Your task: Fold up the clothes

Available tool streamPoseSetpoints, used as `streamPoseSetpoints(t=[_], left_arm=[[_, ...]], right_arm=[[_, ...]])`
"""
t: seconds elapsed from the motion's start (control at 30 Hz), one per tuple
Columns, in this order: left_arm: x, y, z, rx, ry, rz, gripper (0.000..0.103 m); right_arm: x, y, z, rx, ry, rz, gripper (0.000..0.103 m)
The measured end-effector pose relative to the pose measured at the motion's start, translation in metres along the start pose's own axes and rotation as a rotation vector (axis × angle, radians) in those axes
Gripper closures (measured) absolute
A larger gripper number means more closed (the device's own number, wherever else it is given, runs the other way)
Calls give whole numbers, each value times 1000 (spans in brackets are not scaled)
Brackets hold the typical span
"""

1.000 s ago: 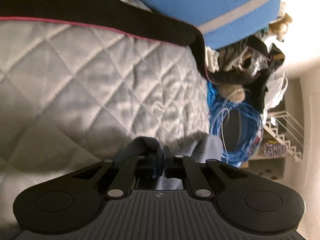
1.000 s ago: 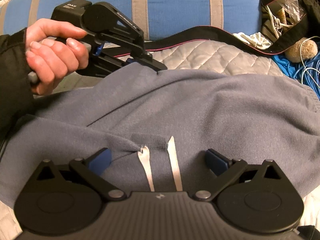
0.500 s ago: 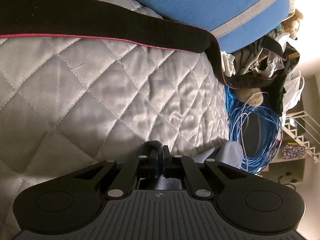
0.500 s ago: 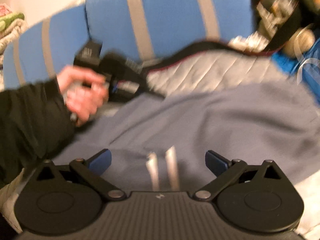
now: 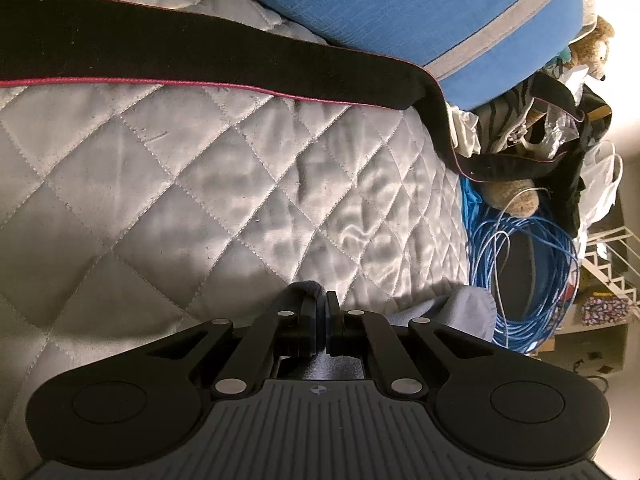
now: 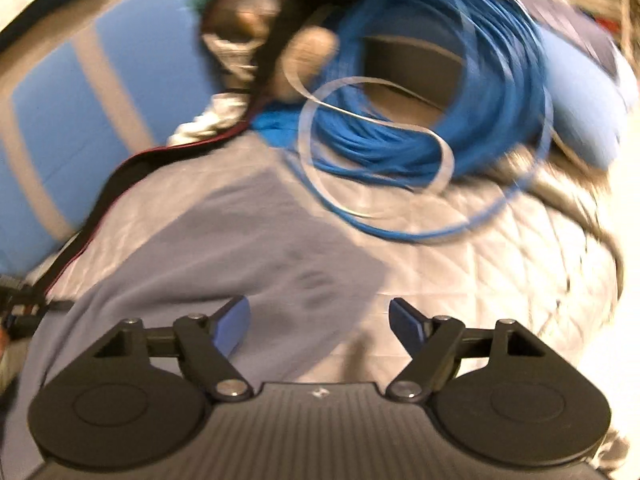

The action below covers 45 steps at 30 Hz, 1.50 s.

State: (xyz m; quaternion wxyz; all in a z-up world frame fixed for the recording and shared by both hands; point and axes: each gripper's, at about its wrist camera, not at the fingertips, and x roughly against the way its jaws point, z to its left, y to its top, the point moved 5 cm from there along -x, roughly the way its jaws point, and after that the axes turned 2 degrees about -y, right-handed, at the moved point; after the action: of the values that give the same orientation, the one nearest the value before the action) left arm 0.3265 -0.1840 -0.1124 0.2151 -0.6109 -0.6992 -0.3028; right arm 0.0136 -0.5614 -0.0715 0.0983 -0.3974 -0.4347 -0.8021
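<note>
A grey-blue fleece garment lies spread over the quilted grey bed cover. In the left wrist view my left gripper is shut on a fold of this garment, and another lobe of the cloth shows to its right. My right gripper hovers open over the garment's edge, its blue pads wide apart with nothing between them. The right wrist view is blurred by motion.
A black strap with red piping crosses the quilt below a blue cushion with grey stripes. A coil of blue cable and a pile of clutter with a plush toy sit past the bed's end.
My right gripper has swung right, away from the drawstrings and the person's hand, and now faces the cable coil. My left gripper stays shut on the cloth and has shifted over the quilt.
</note>
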Motion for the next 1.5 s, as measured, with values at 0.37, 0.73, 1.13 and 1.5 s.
streamPoseSetpoints(t=[0.37, 0.73, 1.13, 1.5], left_arm=[[3, 6, 12, 73, -37, -14, 100], [-5, 19, 31, 169, -71, -19, 100], [-8, 12, 27, 167, -75, 9, 97], [-8, 12, 30, 195, -83, 7, 98]], right_arm=[[-17, -1, -26, -188, 150, -17, 99], [-17, -10, -31, -167, 96, -24, 100], [41, -18, 83, 447, 155, -79, 30], [-9, -75, 188, 1001, 250, 164, 85]])
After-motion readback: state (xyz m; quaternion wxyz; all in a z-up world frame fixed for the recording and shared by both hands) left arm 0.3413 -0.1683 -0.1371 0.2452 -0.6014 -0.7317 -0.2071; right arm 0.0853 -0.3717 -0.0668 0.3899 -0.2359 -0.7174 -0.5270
